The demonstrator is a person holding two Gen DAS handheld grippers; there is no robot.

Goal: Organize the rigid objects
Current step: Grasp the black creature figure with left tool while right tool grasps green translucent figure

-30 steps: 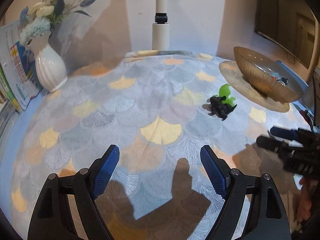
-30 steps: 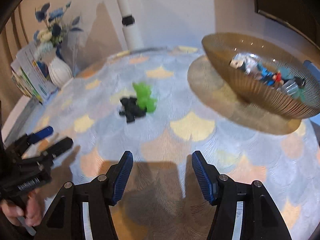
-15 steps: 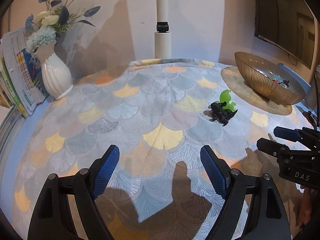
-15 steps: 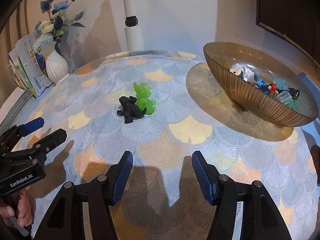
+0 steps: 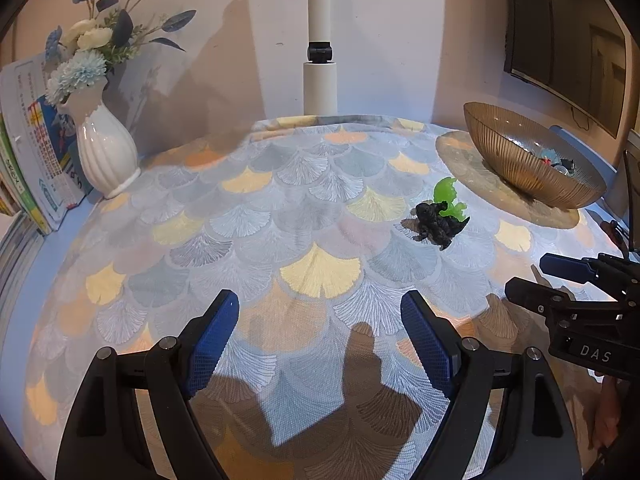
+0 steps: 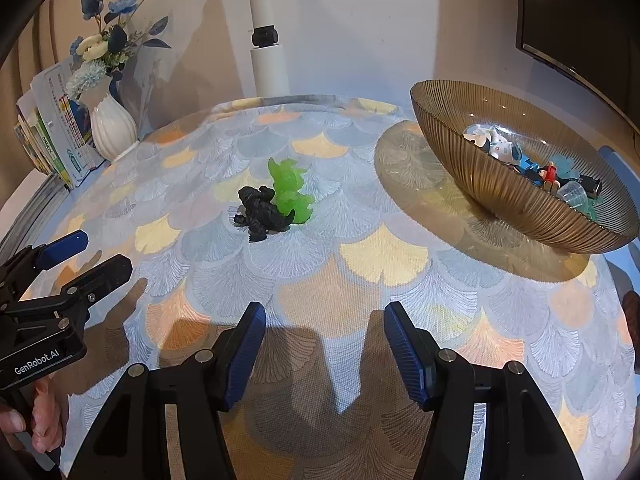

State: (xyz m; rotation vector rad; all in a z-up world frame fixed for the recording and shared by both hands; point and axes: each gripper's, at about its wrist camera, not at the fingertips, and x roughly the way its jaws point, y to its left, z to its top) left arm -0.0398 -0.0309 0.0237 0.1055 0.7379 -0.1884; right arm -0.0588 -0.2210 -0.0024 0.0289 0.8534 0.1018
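A black toy figure [image 6: 262, 213] lies on the patterned tablecloth, touching a translucent green toy figure [image 6: 290, 192] just behind it. Both show in the left wrist view too: the black figure [image 5: 437, 225] and the green figure [image 5: 449, 199]. A ribbed amber bowl [image 6: 496, 196] at the right holds several small toys [image 6: 532, 164]; the bowl also shows in the left wrist view [image 5: 520, 164]. My left gripper [image 5: 320, 340] is open and empty, near the table's front. My right gripper [image 6: 324, 350] is open and empty, well short of the figures.
A white vase [image 5: 105, 152] with blue flowers stands at the back left beside upright booklets [image 5: 30, 148]. A white post [image 5: 320, 80] rises behind the table. A dark screen [image 5: 568, 40] hangs on the right wall. The tablecloth [image 6: 384, 256] covers the round table.
Both views have steadied and pulled back a little, so the vase, flowers and bowl show more fully. The figures and bowl have not moved. Both grippers stay open.
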